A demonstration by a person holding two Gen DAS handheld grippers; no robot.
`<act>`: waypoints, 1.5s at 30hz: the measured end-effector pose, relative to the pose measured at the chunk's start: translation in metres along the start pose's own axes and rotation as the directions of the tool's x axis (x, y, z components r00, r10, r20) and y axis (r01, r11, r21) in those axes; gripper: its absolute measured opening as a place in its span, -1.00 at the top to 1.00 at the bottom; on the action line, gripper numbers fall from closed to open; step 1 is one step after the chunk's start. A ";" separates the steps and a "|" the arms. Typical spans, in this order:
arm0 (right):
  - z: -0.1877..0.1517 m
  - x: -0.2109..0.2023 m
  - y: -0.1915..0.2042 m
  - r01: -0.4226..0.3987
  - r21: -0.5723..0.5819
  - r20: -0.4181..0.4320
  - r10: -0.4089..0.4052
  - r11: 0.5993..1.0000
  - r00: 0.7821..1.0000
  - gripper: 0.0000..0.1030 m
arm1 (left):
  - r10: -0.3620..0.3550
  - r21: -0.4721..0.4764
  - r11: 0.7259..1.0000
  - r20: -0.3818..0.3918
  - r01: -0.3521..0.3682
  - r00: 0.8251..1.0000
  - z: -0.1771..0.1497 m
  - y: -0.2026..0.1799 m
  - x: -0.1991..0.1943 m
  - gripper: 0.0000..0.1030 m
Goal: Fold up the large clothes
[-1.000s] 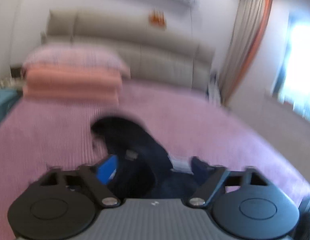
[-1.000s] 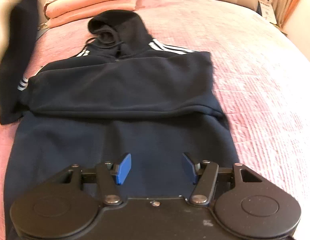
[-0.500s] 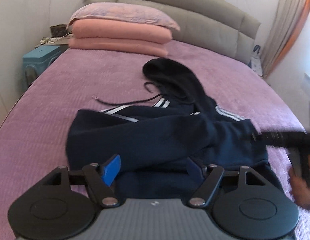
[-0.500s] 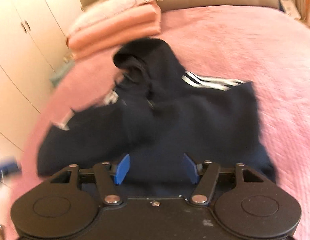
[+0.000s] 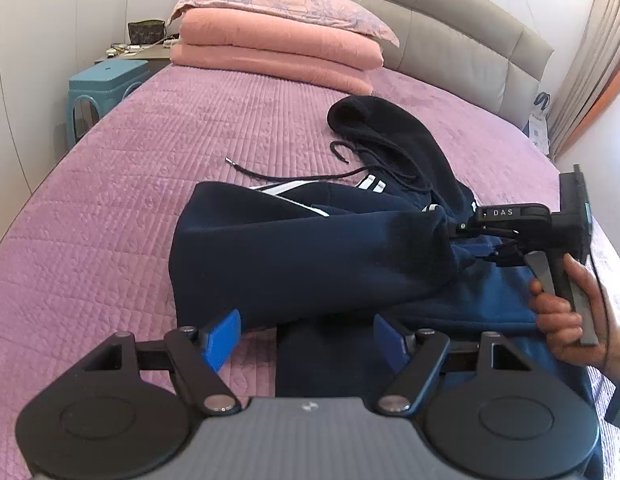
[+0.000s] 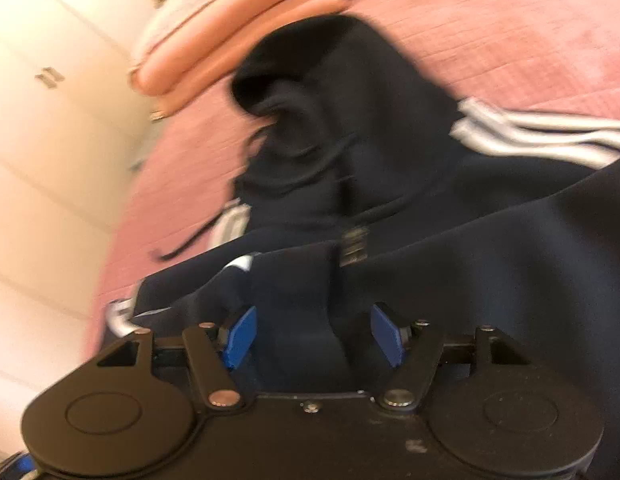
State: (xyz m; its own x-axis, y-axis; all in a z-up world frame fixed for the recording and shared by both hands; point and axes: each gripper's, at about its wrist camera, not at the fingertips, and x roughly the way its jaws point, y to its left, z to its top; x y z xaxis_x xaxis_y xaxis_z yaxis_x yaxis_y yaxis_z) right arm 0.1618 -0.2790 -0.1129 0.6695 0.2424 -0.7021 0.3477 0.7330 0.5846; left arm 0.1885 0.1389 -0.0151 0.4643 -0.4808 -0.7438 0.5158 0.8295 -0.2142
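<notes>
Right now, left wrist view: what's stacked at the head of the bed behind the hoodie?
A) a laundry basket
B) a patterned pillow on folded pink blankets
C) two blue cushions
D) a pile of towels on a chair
B: a lilac patterned pillow lies on top of folded pink blankets against the headboard, beyond the navy hoodie.

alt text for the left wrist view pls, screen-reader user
A navy hoodie with white stripes lies partly folded on a purple quilted bed, its hood pointing toward stacked pink bedding at the headboard. The open left gripper hovers at its near edge. At right, a hand brings the right gripper in against the folded sleeve.
</notes>
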 end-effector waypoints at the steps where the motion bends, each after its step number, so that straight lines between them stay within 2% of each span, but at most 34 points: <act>1: -0.003 -0.001 0.006 -0.014 -0.011 -0.009 0.014 1.000 1.000 0.19 | 0.000 0.000 1.000 -0.002 0.000 1.000 0.000 0.000 0.002 -0.46; 2: -0.006 -0.003 0.011 -0.025 -0.020 -0.016 0.025 0.999 1.000 0.78 | 0.002 0.001 1.000 -0.004 -0.002 1.000 -0.001 -0.002 0.003 -0.46; 3: -0.007 -0.011 0.015 -0.046 -0.022 -0.005 0.046 0.999 0.999 0.86 | 0.002 0.003 1.000 -0.002 -0.002 1.000 -0.001 -0.003 0.003 -0.45; 5: -0.004 -0.041 0.025 -0.064 -0.043 0.072 0.067 0.997 0.995 0.87 | -0.004 0.013 1.000 0.009 0.004 1.000 0.001 -0.008 0.001 -0.45; 6: -0.001 -0.061 0.028 -0.059 -0.059 0.125 0.066 0.997 0.990 0.96 | -0.006 0.018 1.000 0.016 0.005 1.000 0.002 -0.010 0.000 -0.45; 8: 0.009 -0.111 0.031 -0.032 -0.076 0.249 0.050 0.997 0.967 0.97 | -0.011 0.024 1.000 0.032 0.010 0.999 0.005 -0.013 -0.003 -0.45; 10: 0.019 -0.164 0.025 0.000 -0.062 0.379 0.023 0.998 0.925 0.97 | -0.020 0.015 1.000 0.042 0.019 0.999 0.008 -0.015 -0.006 -0.45; 12: 0.026 -0.198 0.017 0.069 -0.045 0.445 -0.042 0.997 0.895 0.97 | -0.034 -0.004 0.999 0.047 0.035 0.998 0.009 -0.016 -0.006 -0.45; 13: 0.028 -0.206 0.012 0.103 -0.051 0.439 -0.071 0.993 0.896 0.96 | -0.039 -0.013 0.999 0.046 0.040 0.998 0.009 -0.017 -0.005 -0.45; 14: 0.029 -0.203 0.008 0.127 -0.049 0.412 -0.096 0.991 0.906 0.78 | -0.043 -0.020 0.999 0.046 0.044 0.998 0.009 -0.018 -0.005 -0.45; 15: 0.029 -0.194 0.003 0.145 -0.042 0.365 -0.120 0.989 0.923 0.15 | -0.050 -0.026 0.998 0.044 0.051 0.998 0.008 -0.020 -0.004 -0.45; 16: 0.026 -0.180 -0.002 0.149 -0.028 0.310 -0.133 0.988 0.942 -0.35 | -0.054 -0.031 0.998 0.041 0.056 0.998 0.007 -0.022 -0.002 -0.45; 17: 0.021 -0.164 -0.005 0.130 -0.023 0.272 -0.119 0.991 0.955 -0.76 | -0.056 -0.031 0.998 0.036 0.057 0.998 0.006 -0.024 -0.001 -0.45; 19: 0.013 -0.125 -0.008 0.069 -0.031 0.183 -0.062 0.997 0.981 -0.74 | -0.060 -0.018 0.998 0.027 0.060 0.998 0.003 -0.029 0.003 -0.45; 23: 0.011 -0.061 -0.008 0.016 -0.014 0.061 -0.016 1.000 0.998 -0.74 | -0.053 0.022 0.998 0.005 0.053 0.999 0.000 -0.032 0.010 -0.45; 29: 0.028 -0.006 -0.012 -0.026 -0.019 0.011 0.026 0.999 1.000 -0.77 | -0.034 -0.002 0.999 -0.008 0.034 0.999 -0.002 -0.015 0.022 -0.45; 35: 0.019 0.016 -0.013 -0.035 -0.039 0.005 0.035 0.999 0.999 -0.81 | -0.035 -0.066 0.997 -0.019 0.034 0.999 -0.004 0.004 0.031 -0.45; 37: 0.013 0.016 -0.002 -0.082 -0.068 -0.015 0.081 0.994 0.997 -0.30 | -0.036 -0.071 0.997 -0.023 0.034 0.999 -0.005 0.004 0.032 -0.45; 38: 0.009 0.012 0.005 -0.081 -0.091 -0.015 0.080 0.993 0.997 0.41 | -0.035 -0.069 0.997 -0.024 0.033 0.999 -0.005 0.003 0.032 -0.45; 39: 0.005 0.006 0.014 -0.072 -0.126 0.000 0.072 0.989 0.997 0.65 | -0.034 -0.066 0.997 -0.024 0.032 0.999 -0.005 0.002 0.031 -0.45; 42: 0.000 -0.021 0.035 -0.053 -0.192 0.070 0.068 0.980 0.995 0.69 | -0.032 -0.057 0.998 -0.008 0.032 0.999 -0.003 -0.002 0.027 -0.43; 45: 0.006 -0.080 0.049 -0.067 -0.215 0.201 0.112 0.974 0.973 0.72 | -0.041 -0.059 0.997 0.014 0.042 0.999 0.001 -0.004 0.021 -0.43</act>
State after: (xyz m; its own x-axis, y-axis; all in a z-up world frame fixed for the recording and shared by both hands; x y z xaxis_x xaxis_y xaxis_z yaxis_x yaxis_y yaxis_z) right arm 0.1295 -0.2667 -0.0260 0.8223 0.1901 -0.5364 0.1527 0.8343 0.5297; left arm 0.1968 0.1250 -0.0285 0.4524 -0.5185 -0.7257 0.4912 0.8240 -0.2825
